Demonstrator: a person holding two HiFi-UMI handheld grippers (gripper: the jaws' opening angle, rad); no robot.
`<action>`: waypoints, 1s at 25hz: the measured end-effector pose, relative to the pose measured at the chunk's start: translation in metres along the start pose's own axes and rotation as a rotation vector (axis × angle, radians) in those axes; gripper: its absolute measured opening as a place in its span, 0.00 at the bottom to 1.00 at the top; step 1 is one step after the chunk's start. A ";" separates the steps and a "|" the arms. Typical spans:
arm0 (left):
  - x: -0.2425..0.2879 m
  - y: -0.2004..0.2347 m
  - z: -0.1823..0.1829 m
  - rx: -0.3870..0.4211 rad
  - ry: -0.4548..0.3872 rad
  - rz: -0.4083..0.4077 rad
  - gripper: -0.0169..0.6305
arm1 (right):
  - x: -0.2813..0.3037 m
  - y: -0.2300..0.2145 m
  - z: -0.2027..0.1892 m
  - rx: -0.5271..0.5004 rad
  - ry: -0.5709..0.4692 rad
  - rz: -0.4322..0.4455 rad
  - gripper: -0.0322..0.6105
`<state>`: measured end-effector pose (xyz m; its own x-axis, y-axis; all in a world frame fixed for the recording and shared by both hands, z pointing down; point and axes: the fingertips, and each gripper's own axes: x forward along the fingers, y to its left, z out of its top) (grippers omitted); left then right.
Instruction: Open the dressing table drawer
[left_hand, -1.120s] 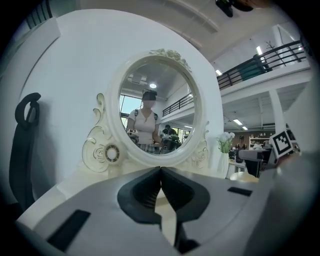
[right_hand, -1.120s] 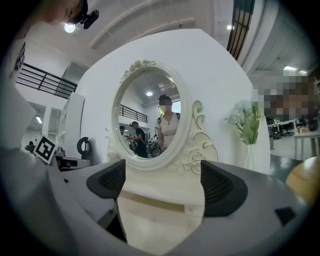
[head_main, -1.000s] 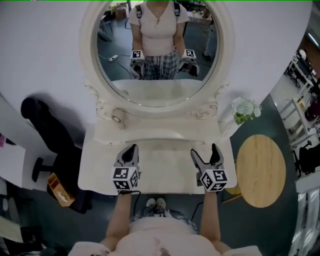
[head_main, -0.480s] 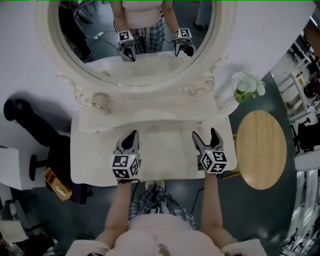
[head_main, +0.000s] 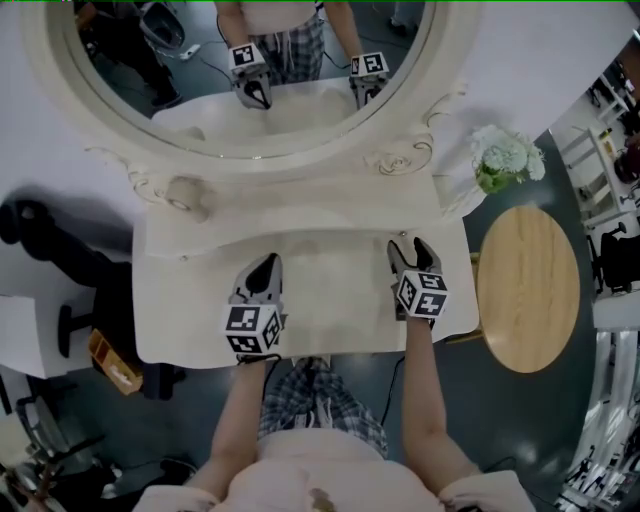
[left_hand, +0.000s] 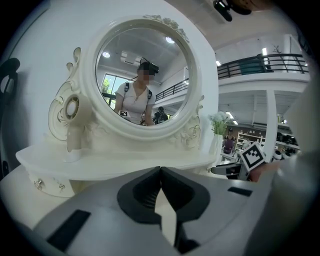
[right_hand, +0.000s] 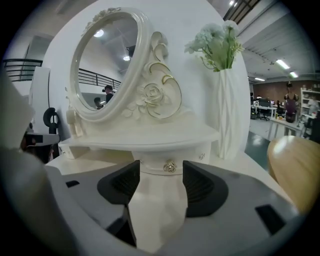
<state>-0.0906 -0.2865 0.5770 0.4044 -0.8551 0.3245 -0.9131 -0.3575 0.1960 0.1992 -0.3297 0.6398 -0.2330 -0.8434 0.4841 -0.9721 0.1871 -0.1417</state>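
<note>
The white dressing table has a raised back shelf with small drawers under it. The right drawer front carries a little metal knob. My right gripper points at that drawer. Its jaws are closing, the knob sits just ahead between the fingertips, and the pads do not press on it. My left gripper hovers over the tabletop with its jaws shut and nothing in them. The left drawer's knobs show at the far left of the left gripper view.
A big oval mirror in a carved frame rises behind the shelf. A white vase of pale flowers stands at the table's right end. A round wooden stool is to the right, a black chair to the left.
My right gripper has moved forward and down to the shelf's right drawer, and its jaws have narrowed. The left gripper has crept forward and lower. The head view has shifted toward the table.
</note>
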 end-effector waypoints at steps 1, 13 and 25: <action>0.000 0.000 0.000 0.002 0.002 -0.001 0.07 | 0.004 -0.002 -0.003 0.004 0.012 -0.008 0.48; 0.000 0.009 -0.004 0.008 0.023 0.011 0.07 | 0.033 -0.016 -0.014 0.024 0.086 -0.036 0.36; -0.002 0.016 -0.002 0.009 0.027 0.021 0.07 | 0.034 -0.017 -0.013 0.031 0.082 -0.057 0.22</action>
<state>-0.1056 -0.2897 0.5809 0.3862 -0.8522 0.3531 -0.9218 -0.3428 0.1809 0.2072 -0.3549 0.6703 -0.1802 -0.8077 0.5614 -0.9827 0.1235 -0.1377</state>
